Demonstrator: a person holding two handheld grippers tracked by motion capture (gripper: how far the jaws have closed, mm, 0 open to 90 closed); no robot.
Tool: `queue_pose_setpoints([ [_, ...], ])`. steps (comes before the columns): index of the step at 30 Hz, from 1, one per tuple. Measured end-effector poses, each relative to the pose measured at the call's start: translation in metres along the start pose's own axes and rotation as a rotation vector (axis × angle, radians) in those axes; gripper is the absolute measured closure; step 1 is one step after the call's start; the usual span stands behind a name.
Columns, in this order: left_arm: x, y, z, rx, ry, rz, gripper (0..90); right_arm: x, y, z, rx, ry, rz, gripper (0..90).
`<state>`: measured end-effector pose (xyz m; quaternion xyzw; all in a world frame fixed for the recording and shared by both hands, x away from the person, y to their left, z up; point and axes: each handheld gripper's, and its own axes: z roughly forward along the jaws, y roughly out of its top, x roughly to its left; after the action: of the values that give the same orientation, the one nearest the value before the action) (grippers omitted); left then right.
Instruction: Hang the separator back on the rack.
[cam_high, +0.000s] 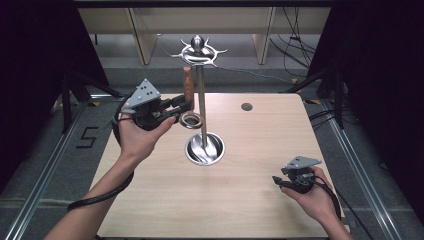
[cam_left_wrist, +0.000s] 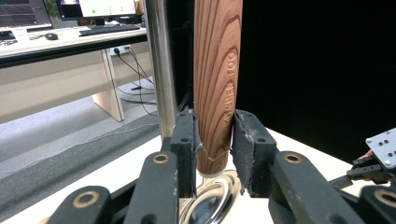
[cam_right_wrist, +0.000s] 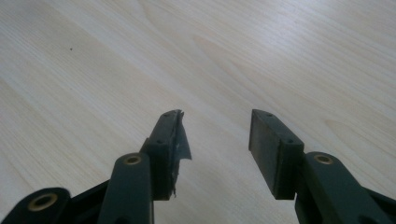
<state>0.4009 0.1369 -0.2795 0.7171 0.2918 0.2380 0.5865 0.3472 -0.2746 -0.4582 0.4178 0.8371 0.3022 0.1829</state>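
A utensil with a brown wooden handle (cam_high: 187, 82) and a metal ring end (cam_high: 191, 120) stands upright, ring downward, just left of the pole of a steel hanging stand (cam_high: 201, 100). My left gripper (cam_high: 181, 107) is shut on the handle near its lower end. In the left gripper view the handle (cam_left_wrist: 217, 70) sits pinched between the two pads, with the stand's pole (cam_left_wrist: 161, 65) right behind on the left. The stand has a hooked crown (cam_high: 198, 50) and a round dished base (cam_high: 192, 150). My right gripper (cam_high: 277, 181) rests low over the table's front right, open and holding nothing (cam_right_wrist: 215, 140).
The light wooden table (cam_high: 250, 200) has a small round grommet hole (cam_high: 246, 106) at the back. Black curtains flank both sides. Desks and cables lie beyond the far edge. The right gripper (cam_left_wrist: 378, 158) appears at the far right of the left gripper view.
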Motion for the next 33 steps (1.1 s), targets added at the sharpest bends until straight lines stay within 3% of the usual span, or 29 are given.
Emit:
queue_pose_setpoints([
  [33, 0.0071, 0.0060, 0.0098, 0.018, 0.001, -0.011, 70.0, 0.0001, -0.0003, 0.0003, 0.001, -0.001, 0.001, 54.6],
])
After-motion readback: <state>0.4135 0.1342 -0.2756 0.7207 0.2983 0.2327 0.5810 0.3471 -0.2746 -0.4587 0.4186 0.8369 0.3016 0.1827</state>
